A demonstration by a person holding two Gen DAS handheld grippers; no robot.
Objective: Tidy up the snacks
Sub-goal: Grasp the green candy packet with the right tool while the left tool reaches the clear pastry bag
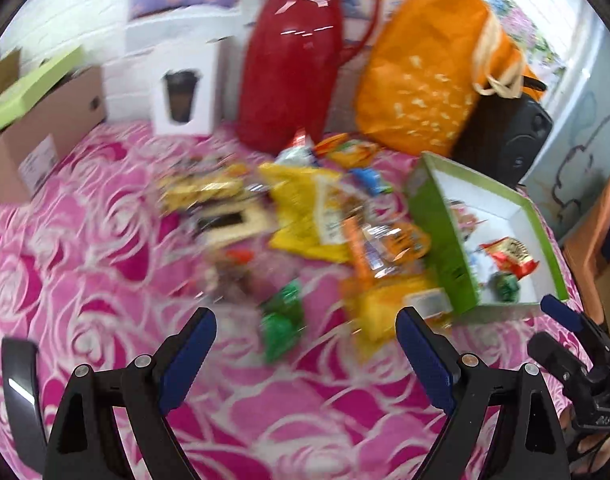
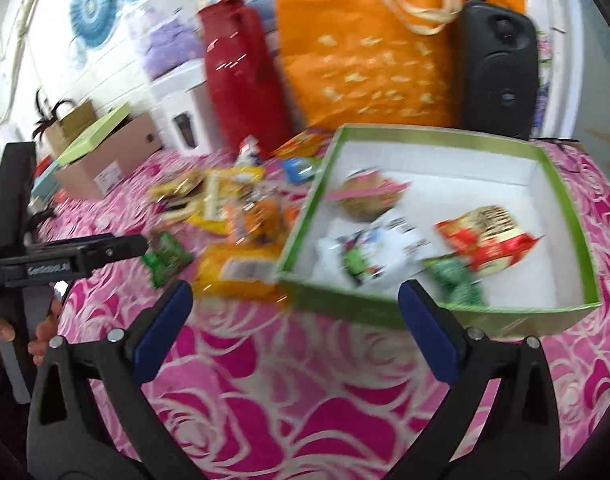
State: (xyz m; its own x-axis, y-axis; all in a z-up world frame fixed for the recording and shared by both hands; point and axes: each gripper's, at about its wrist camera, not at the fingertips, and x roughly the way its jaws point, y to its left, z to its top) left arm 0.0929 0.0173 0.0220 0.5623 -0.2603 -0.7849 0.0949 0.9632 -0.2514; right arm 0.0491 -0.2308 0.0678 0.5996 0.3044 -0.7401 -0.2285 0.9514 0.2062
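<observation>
Left wrist: left tongs (image 1: 307, 340) spread wide, empty, above pink rose-print tabletop (image 1: 105, 264). Snack pile (image 1: 305, 216) ahead, blurred; green packet (image 1: 283, 320) nearest, between the fingers. Green box (image 1: 445, 240) right of pile, red packet (image 1: 511, 258) inside. Red jug (image 1: 301, 60), orange bag (image 1: 429, 68) behind.

Right wrist: right tongs (image 2: 295, 320) spread wide, empty, just before green box front wall. Inside: red packet, white packet (image 2: 369, 256), green candy (image 2: 457, 280). Loose snacks left of box.

Loose snack packets (image 1: 305, 216) are heaped beside an open green box (image 2: 561, 184). Four packets, one of them a red packet (image 2: 489, 244), are seen inside it.
</observation>
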